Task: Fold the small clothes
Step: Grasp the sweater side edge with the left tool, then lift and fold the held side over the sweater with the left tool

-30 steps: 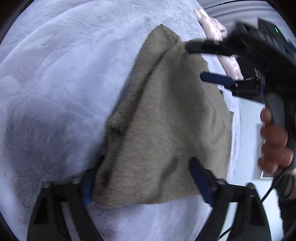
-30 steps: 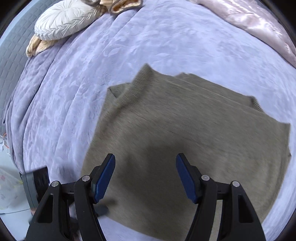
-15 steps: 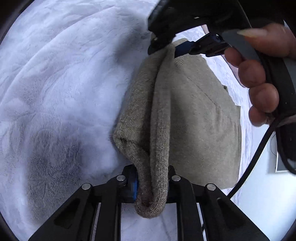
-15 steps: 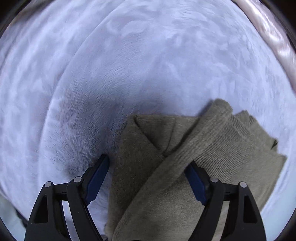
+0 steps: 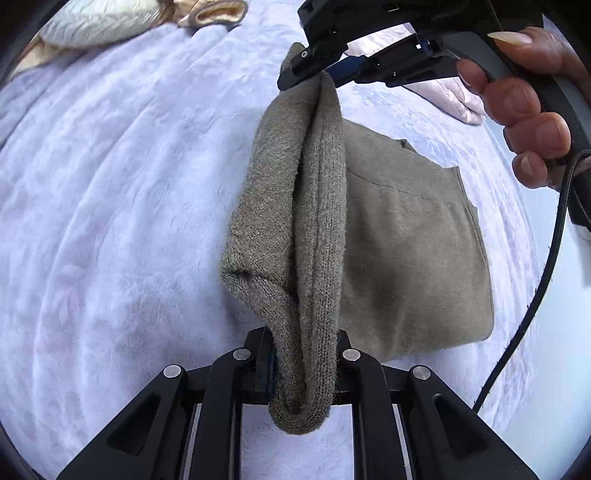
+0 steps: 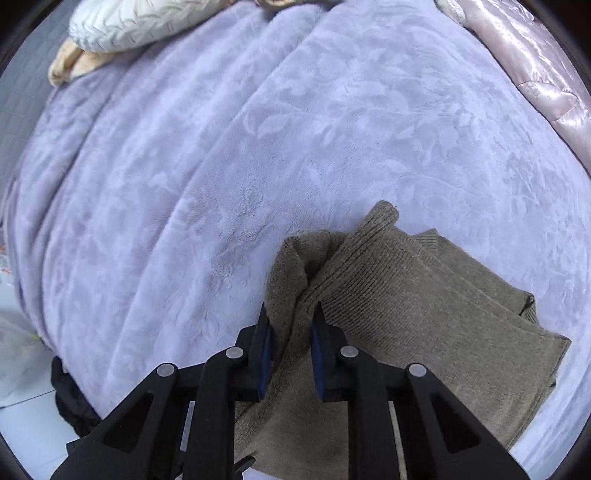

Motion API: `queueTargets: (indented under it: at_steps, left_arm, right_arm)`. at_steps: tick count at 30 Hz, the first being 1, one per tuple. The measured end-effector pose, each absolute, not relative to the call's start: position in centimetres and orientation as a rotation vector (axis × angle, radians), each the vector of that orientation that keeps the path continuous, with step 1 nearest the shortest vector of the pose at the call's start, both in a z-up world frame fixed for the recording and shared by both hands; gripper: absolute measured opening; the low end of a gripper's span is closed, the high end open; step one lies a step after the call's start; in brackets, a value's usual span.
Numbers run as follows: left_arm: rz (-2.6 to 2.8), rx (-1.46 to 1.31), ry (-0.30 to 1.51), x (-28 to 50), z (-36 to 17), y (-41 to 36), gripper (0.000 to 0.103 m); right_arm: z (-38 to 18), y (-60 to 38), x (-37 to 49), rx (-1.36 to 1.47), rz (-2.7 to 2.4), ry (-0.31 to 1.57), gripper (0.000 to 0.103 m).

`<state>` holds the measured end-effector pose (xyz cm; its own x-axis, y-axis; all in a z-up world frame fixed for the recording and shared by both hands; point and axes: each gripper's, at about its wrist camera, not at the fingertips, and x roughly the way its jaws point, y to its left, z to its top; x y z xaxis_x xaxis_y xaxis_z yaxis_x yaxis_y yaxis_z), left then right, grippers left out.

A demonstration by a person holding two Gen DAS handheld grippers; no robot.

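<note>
An olive-brown knit sweater (image 5: 406, 240) lies partly folded on a lilac bed blanket (image 5: 110, 184). My left gripper (image 5: 304, 354) is shut on one end of its thick folded edge, which is bunched between the pads. In the left wrist view my right gripper (image 5: 317, 70) holds the far end of that same edge, so the edge is lifted and stretched between the two. In the right wrist view the right gripper (image 6: 291, 332) has its jaws closing, with the blue pads pinching a ridge of the sweater (image 6: 424, 314). The rest of the sweater rests on the blanket (image 6: 258, 147).
A white ruffled pillow (image 6: 136, 22) and a beige item (image 5: 214, 13) lie at the head of the bed. A pink satin quilt (image 6: 535, 74) runs along the right side. A person's hand (image 5: 532, 110) grips the right tool, and its cable (image 5: 546, 277) hangs down. A dark object (image 6: 70, 398) sits beside the bed.
Both grippers stood open over the flat sweater. The left one shut on the edge first, then the right closed on the other end. The gripped edge has risen off the blanket.
</note>
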<state>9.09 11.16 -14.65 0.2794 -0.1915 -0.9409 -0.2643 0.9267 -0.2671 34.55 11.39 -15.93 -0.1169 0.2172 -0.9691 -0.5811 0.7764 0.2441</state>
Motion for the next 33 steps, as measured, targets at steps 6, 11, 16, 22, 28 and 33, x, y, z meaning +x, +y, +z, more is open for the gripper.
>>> queueTargets:
  at_steps: [6, 11, 16, 22, 28, 33]
  left_arm:
    - [0.063, -0.342, 1.283, 9.9, -11.3, 7.6, 0.017]
    - [0.056, -0.288, 1.281, 11.5, -9.5, 3.8, 0.017]
    - [0.067, -0.229, 1.296, 12.8, -8.4, 0.2, 0.017]
    - [0.059, -0.16, 1.301, 14.0, -7.1, -4.0, 0.017]
    - [0.045, -0.085, 1.315, 15.2, -7.3, -8.0, 0.017]
    - [0.031, -0.044, 1.333, 15.9, -7.8, -10.8, 0.017]
  right_arm:
    - [-12.2, 7.6, 36.0, -0.225, 0.804, 1.505, 0.019]
    - [-9.9, 3.8, 36.7, -0.196, 0.838, 1.479, 0.019]
    - [-8.0, 0.5, 37.2, -0.198, 0.881, 1.46, 0.019]
    - [-6.3, -3.4, 37.8, -0.187, 0.919, 1.437, 0.018]
    - [-5.0, -8.0, 38.3, -0.147, 0.958, 1.397, 0.018]
    - [-5.2, -11.5, 38.9, -0.105, 0.968, 1.381, 0.018]
